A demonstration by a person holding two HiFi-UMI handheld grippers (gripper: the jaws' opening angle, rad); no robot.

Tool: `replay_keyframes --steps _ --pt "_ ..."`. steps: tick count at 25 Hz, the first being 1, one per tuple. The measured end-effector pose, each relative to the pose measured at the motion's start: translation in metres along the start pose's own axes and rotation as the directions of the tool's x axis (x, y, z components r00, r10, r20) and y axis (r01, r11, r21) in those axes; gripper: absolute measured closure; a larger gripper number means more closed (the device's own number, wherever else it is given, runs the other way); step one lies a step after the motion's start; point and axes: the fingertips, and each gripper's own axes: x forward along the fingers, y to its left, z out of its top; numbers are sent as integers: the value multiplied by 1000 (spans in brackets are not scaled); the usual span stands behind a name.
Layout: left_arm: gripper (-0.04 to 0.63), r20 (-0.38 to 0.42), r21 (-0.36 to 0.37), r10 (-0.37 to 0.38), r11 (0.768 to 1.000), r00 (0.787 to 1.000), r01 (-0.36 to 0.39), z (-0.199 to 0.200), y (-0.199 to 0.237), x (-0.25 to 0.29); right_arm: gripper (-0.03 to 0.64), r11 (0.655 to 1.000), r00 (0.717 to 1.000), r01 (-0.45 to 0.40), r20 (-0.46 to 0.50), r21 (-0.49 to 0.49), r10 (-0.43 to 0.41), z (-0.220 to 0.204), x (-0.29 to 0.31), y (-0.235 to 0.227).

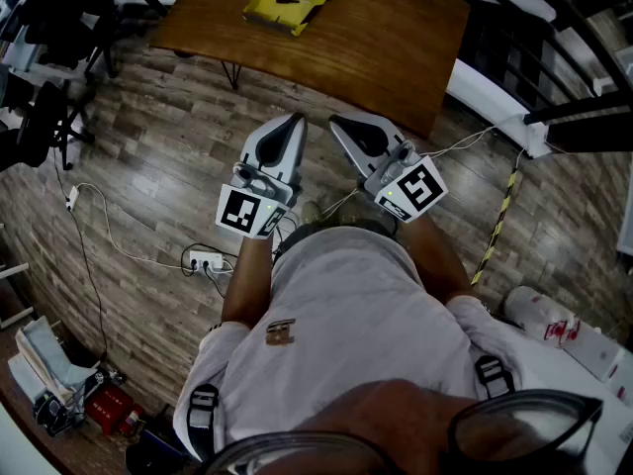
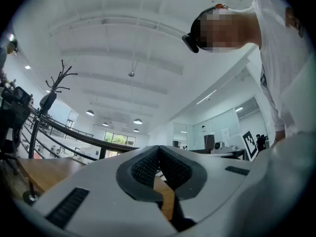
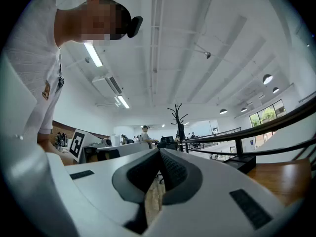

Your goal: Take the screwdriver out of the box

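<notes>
Screwdriver not confirmed: only a slim dark shape shows on the flat yellow box [image 1: 285, 3], which lies toward the far edge of the brown wooden desk [image 1: 376, 47]. The white left gripper [image 1: 294, 122] and white right gripper [image 1: 338, 123] are both fully closed and empty, well short of the desk. Step in hand: approach. The next move calls for reaching the box and parting one gripper's jaws.

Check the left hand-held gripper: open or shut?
Shut: the left hand-held gripper has its pads meeting at the tips, nothing between them.
</notes>
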Motion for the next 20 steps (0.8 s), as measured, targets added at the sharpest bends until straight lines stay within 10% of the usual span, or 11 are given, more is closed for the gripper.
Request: replay_keyframes --steps 20 --pt "575 33 3 -18 1000 999 18 12 72 -41 584 999 999 49 15 7 -49 -14 66 22"
